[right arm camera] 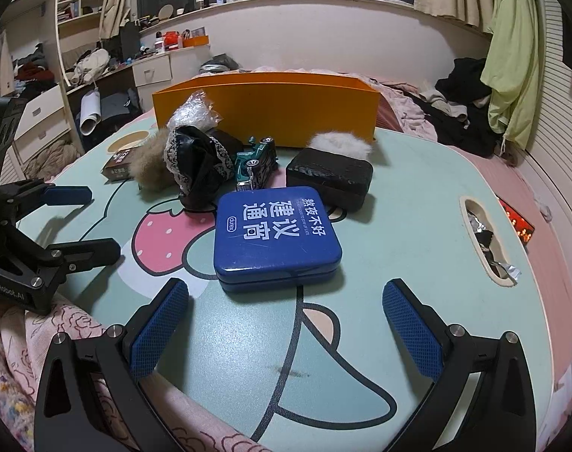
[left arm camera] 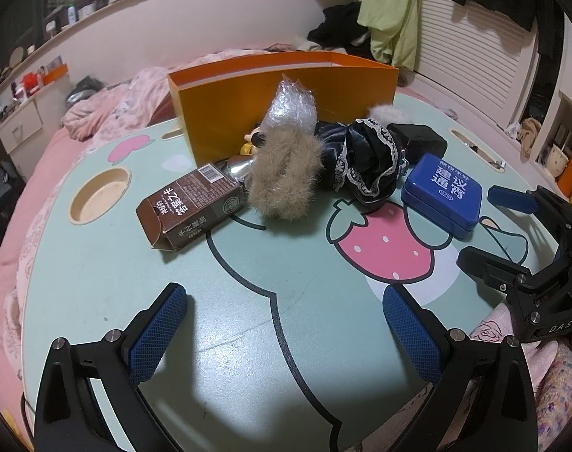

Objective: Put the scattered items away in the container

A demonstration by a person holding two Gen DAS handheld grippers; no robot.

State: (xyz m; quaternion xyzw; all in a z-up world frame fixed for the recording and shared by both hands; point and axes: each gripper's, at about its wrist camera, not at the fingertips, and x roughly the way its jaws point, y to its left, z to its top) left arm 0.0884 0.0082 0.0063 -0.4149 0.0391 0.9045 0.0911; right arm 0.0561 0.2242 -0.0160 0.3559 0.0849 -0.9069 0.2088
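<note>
From the left wrist, the left gripper (left arm camera: 286,324) hovers over bare table (left arm camera: 248,282), its blue pads spread wide with nothing between them. Ahead, the orange box (left arm camera: 278,113) stands open-topped at the far edge of the table. In front of it the clutter sits in a loose row: a brown carton (left arm camera: 189,209) lying on its side at the left, a tan fur ring (left arm camera: 286,180) just beside it, a bubble-wrap bundle (left arm camera: 291,107) leaning against the box wall, and black lace cloth (left arm camera: 365,162) touching the fur. A small figure and something shiny peek out behind the fur; I can't tell what they are. Further right lie a black case (left arm camera: 417,141) with a white fluff ball (left arm camera: 389,115) behind it, and the blue tin (left arm camera: 442,196) nearest the right gripper (left arm camera: 489,226), which reaches in from the right edge with its fingers well apart.

From the right wrist, the right gripper (right arm camera: 286,324) has its pads wide apart and empty, the blue tin (right arm camera: 276,233) lying flat just ahead of them, untouched. Behind the tin are a toy car (right arm camera: 255,162), the black case (right arm camera: 329,179) and the fluff ball (right arm camera: 340,143). The lace cloth (right arm camera: 197,165), fur (right arm camera: 150,165) and carton (right arm camera: 118,167) trail off leftward. The orange box (right arm camera: 286,113) stands behind everything. The left gripper (right arm camera: 93,222) shows at the left edge, spread open.
</note>
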